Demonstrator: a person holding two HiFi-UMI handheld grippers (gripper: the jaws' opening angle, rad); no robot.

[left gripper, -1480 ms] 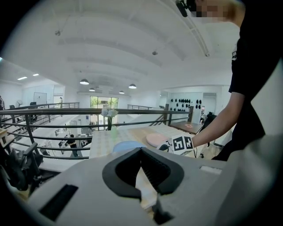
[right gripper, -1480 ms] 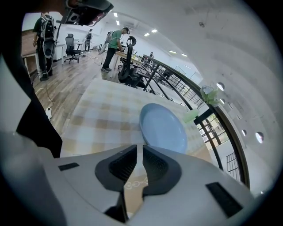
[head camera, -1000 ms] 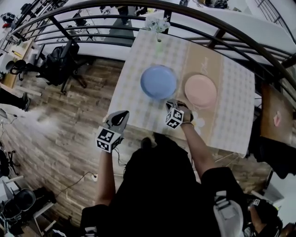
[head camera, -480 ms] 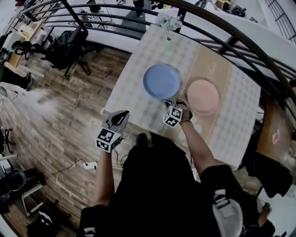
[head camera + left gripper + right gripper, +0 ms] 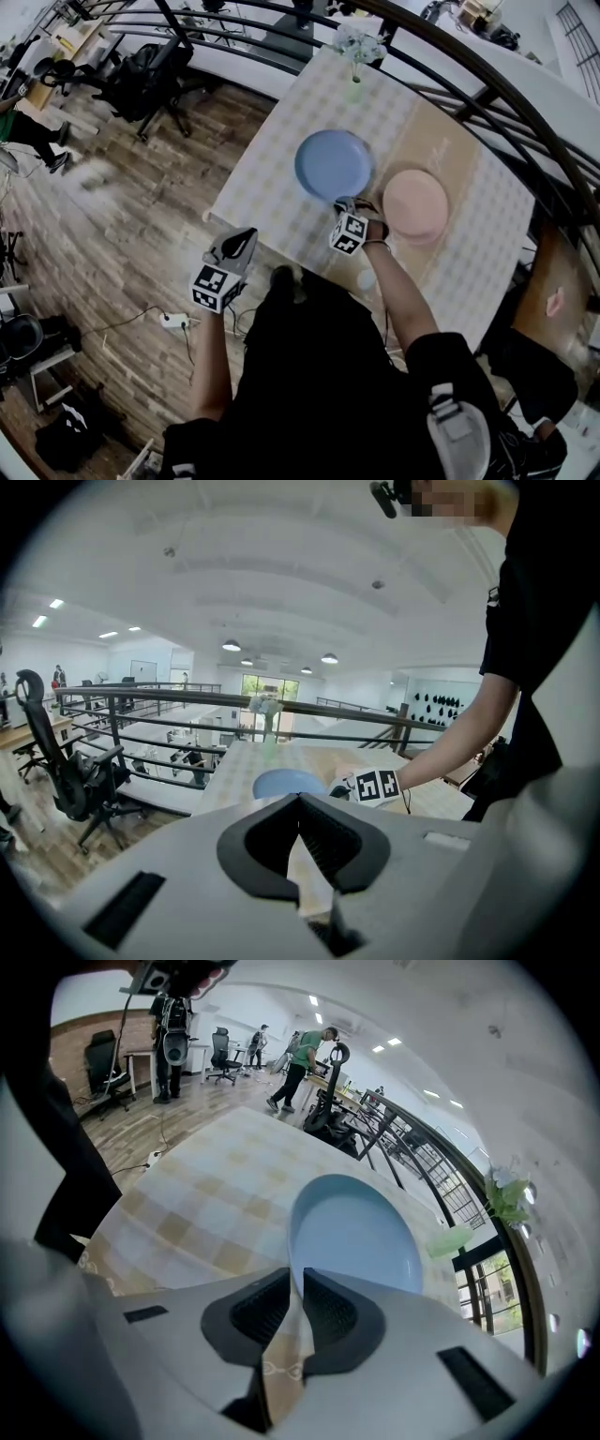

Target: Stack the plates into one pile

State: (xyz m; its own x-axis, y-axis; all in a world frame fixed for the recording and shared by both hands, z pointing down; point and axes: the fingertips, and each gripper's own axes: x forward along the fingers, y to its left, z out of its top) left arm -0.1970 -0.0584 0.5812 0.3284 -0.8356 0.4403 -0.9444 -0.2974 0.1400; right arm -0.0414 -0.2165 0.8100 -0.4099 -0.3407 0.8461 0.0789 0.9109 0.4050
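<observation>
The table wears a pale checked cloth with a plain beige strip down its right half. It stands by a dark metal railing, with plank flooring to its left and office chairs beyond. A vase of white flowers sits at the far edge.

The blue plate lies on the checks. The pink plate lies just beside it on the beige strip, the two apart.

My right gripper is at the blue plate's near rim. Its own view shows the jaws drawn to a narrow slot, pinching that rim. My left gripper hangs off the table's near corner over the floor, clenched on nothing, its tips meeting.

Only the head view shows the pink plate. The right gripper view adds a person in a green top among desks. The left gripper view adds ceiling lights and my right gripper's marker cube beside the blue plate.
</observation>
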